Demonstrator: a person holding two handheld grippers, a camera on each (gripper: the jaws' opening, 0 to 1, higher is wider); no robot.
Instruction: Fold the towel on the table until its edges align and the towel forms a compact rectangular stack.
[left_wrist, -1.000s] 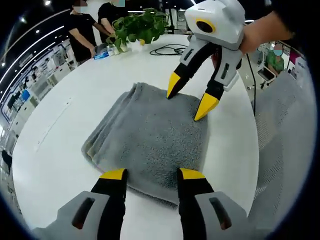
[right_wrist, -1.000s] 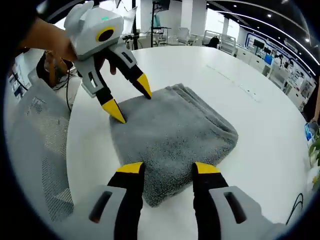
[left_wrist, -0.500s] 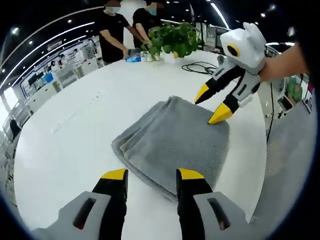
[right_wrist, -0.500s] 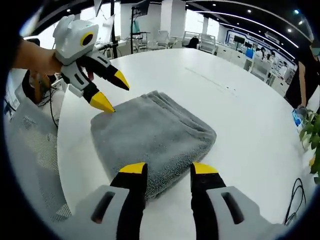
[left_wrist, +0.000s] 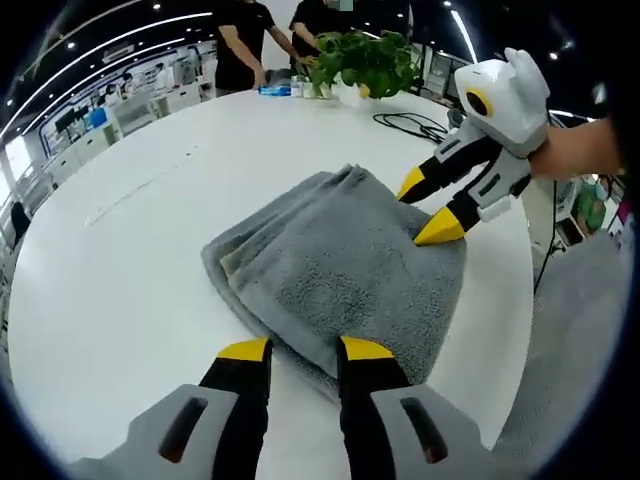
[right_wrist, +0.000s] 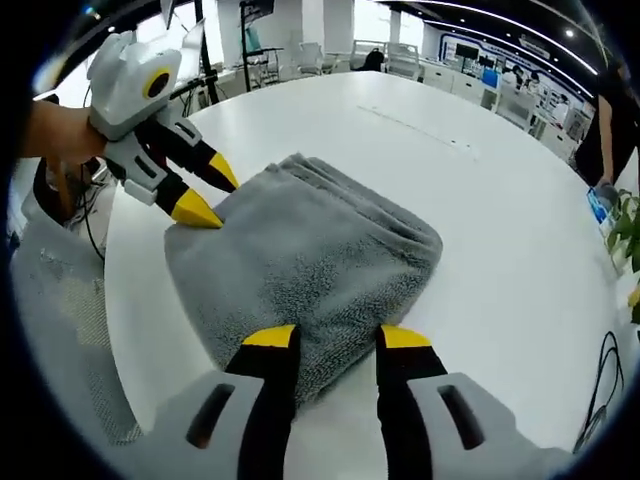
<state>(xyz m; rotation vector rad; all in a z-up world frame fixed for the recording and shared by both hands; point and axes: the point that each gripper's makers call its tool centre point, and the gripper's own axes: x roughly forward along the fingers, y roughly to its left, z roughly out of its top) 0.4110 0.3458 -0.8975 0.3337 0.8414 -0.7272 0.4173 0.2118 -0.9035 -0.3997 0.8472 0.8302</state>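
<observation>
A grey towel (left_wrist: 335, 265) lies folded into a thick, roughly square stack on the white table (left_wrist: 120, 260), its layered edges showing on the left side. My left gripper (left_wrist: 305, 352) is open, its yellow tips at the towel's near corner. My right gripper (left_wrist: 425, 208) is open across from it, one tip resting on the far corner. In the right gripper view the towel (right_wrist: 300, 250) lies ahead, my right gripper (right_wrist: 336, 340) is open over its near edge, and the left gripper (right_wrist: 208, 192) touches the far corner with its tips apart.
A potted plant (left_wrist: 365, 60), a black cable (left_wrist: 410, 120) and people standing (left_wrist: 245, 40) are at the table's far side. A grey mesh chair (left_wrist: 570, 350) stands beside the table edge, also seen as the chair (right_wrist: 60, 310). Bare tabletop (right_wrist: 520, 230) surrounds the towel.
Both grippers have come in closer to the towel, and their tips now sit at opposite corners. The left jaws have narrowed a little. The towel keeps its folded shape.
</observation>
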